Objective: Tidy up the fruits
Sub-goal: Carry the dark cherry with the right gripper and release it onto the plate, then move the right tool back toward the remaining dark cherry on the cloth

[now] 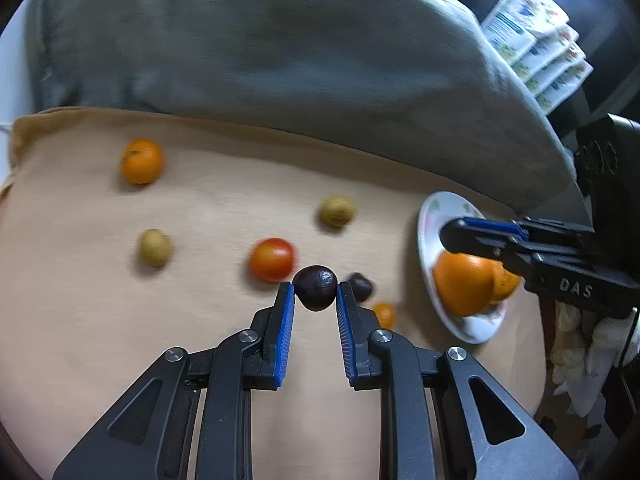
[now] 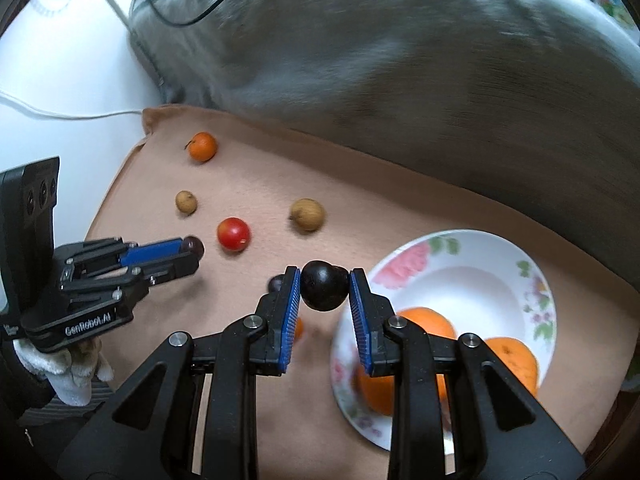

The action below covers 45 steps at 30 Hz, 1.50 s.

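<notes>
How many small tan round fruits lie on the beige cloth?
2. One tan fruit lies left of the red fruit; the other tan fruit lies between it and the plate. More may be hidden.

My left gripper [image 1: 316, 294]: matt black plastic, ribbed blue pads [image 1: 285, 336], bright metal pivots. My right gripper [image 2: 325, 282]: the same. Plum [image 2: 323, 286]: dark, dull sheen. Plate [image 2: 460, 276]: glossy glazed ceramic, floral print. Mat [image 1: 80, 300]: tan, soft matt cloth. Tomato [image 2: 234, 233]: glossy.
</notes>
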Available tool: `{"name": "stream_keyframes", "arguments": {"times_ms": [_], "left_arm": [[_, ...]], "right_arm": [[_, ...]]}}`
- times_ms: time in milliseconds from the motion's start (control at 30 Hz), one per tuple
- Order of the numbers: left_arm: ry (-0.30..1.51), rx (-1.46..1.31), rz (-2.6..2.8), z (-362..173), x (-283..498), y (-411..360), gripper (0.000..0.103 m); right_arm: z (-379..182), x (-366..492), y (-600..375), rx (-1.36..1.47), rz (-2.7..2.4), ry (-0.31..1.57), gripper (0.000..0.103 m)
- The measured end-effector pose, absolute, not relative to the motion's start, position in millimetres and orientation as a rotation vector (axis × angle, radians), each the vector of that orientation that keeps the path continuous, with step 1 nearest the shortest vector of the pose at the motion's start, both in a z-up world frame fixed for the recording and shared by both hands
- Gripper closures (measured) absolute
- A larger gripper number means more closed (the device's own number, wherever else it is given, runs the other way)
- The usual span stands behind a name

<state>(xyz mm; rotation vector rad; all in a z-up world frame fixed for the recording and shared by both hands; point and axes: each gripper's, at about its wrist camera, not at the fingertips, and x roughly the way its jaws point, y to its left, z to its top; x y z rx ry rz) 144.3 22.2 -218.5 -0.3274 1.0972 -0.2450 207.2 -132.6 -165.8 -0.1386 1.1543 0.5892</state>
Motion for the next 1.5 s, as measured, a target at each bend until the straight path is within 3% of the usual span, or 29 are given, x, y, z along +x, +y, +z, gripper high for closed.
{"name": "stream_keyframes", "arguments": {"times_ms": [567,1233,1400,1500], "left_arm": [[1.099,-0.276,-0.400,-199.4,159.1,-56.6,0.083],[1.111,-0.230,-0.405,-203.2,192.1,-86.9,0.082],[1.115,-0.222,-0.413,-202.7,195.5,-92.6,0.082],[1.117,-0.213,-0.418,-201.8,196.2,-96.3,0.072]], "right_arm": [[-158.1,219.6,-202.6,-0.036,0.472,1.127,0.077],[-165.7,233.5,-251.2,0.116,0.418,1.141,0.075],[-158.0,232.7,-258.6,0.143,0.403,1.104,0.038],[-152.8,232.4,-262.9,0.160,0.390,1.089,0.037]]}}
